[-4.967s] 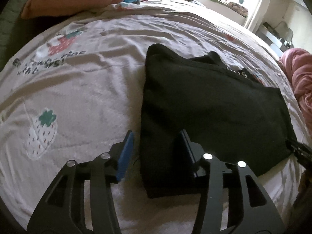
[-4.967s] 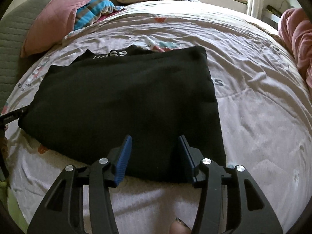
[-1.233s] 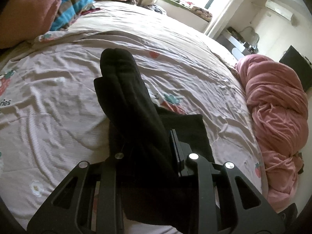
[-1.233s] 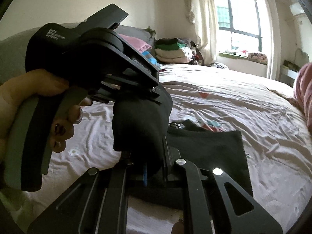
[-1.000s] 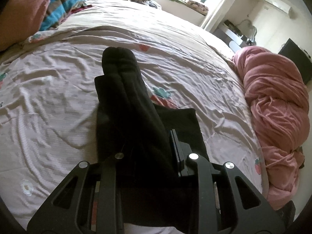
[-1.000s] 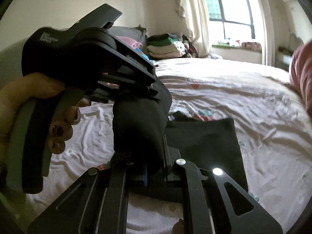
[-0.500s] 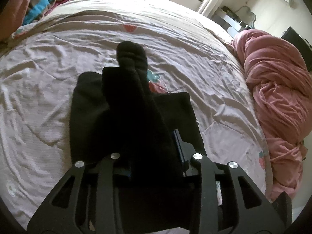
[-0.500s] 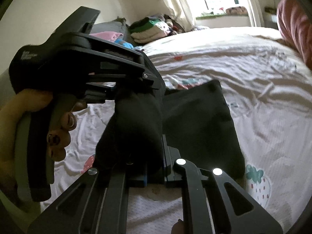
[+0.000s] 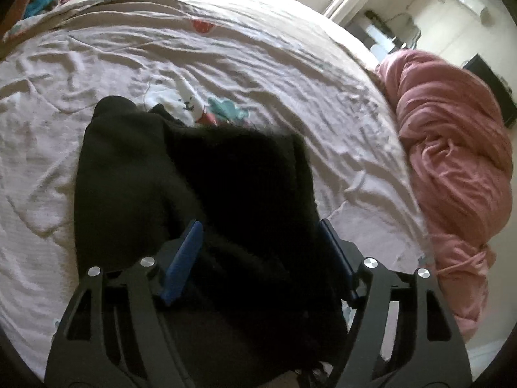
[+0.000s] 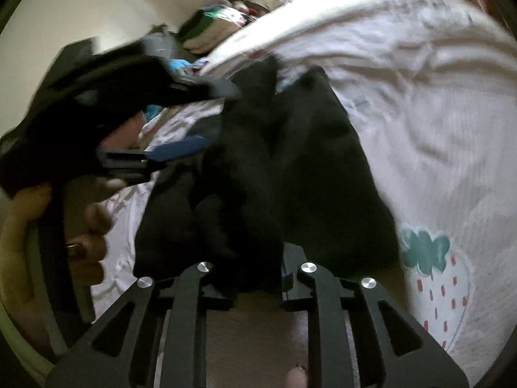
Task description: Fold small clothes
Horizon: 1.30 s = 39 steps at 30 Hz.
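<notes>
A black garment [image 9: 226, 174] lies folded over on the pale bedsheet [image 9: 226, 48]. My left gripper [image 9: 261, 249] is open, its blue-padded fingers [image 9: 184, 258] spread on either side of the cloth near its front edge. In the right wrist view the garment [image 10: 307, 168] is bunched, and my right gripper [image 10: 258, 278] is shut on a fold of it. The left gripper, held in a hand [image 10: 19, 226], also shows there with its jaws apart, just left of the cloth. That view is blurred.
A rolled pink blanket [image 9: 452, 161] lies along the bed's right edge. A stack of folded clothes [image 10: 216, 26] and a pillow sit at the head of the bed. Strawberry prints [image 10: 433, 278] mark the sheet. Furniture stands beyond the bed's far right corner.
Both grippers lowered the lifted black cloth onto the rest of the garment. My left gripper has opened and let go of the cloth; my right gripper stays shut on it.
</notes>
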Tool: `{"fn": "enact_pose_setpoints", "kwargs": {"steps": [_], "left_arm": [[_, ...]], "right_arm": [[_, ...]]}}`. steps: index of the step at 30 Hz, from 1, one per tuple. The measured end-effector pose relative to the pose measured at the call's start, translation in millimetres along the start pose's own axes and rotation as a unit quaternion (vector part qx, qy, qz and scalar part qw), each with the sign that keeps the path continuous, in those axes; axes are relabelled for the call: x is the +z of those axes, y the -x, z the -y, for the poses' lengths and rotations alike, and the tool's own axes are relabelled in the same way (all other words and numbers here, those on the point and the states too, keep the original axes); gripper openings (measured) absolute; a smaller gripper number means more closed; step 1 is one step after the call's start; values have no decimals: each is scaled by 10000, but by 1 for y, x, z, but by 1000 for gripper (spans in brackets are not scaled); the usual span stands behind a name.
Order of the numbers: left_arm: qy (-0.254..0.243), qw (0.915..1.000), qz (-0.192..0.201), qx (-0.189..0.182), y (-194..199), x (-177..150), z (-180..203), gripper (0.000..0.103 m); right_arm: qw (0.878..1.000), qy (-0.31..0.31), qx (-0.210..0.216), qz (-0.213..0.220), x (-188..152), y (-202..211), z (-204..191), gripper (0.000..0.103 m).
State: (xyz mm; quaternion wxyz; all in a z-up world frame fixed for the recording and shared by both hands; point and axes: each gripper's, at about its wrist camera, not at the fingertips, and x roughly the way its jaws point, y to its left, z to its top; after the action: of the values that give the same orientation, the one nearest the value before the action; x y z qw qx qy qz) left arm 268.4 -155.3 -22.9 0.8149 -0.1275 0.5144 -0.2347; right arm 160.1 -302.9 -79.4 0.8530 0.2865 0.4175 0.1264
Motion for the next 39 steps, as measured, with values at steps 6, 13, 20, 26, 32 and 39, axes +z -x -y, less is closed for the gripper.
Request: {"fn": "enact_pose_setpoints", "kwargs": {"steps": [6,13,20,26,32,39], "left_arm": [[248,9990,347,-156,25,0,-16,69],[59,9952,695,693,53,-28,-56,69],[74,9956,584,724,42,-56,-80,69],[-290,9941,609,845,44,-61,-69,69],[-323,9948,574,776,42,-62,-68,69],[-320,9949,586,760,44,-64,-70,70]], "right_arm": [[9955,-806,468,-156,-2,1,26,23],[9978,-554,358,-31,5,34,19,55],[9993,4,371,46,60,39,6,63],[9989,134,94,-431,99,-7,13,61],[9964,406,-303,-685,106,-35,6,52],[9968,403,-569,-379,110,-30,12,54]]}}
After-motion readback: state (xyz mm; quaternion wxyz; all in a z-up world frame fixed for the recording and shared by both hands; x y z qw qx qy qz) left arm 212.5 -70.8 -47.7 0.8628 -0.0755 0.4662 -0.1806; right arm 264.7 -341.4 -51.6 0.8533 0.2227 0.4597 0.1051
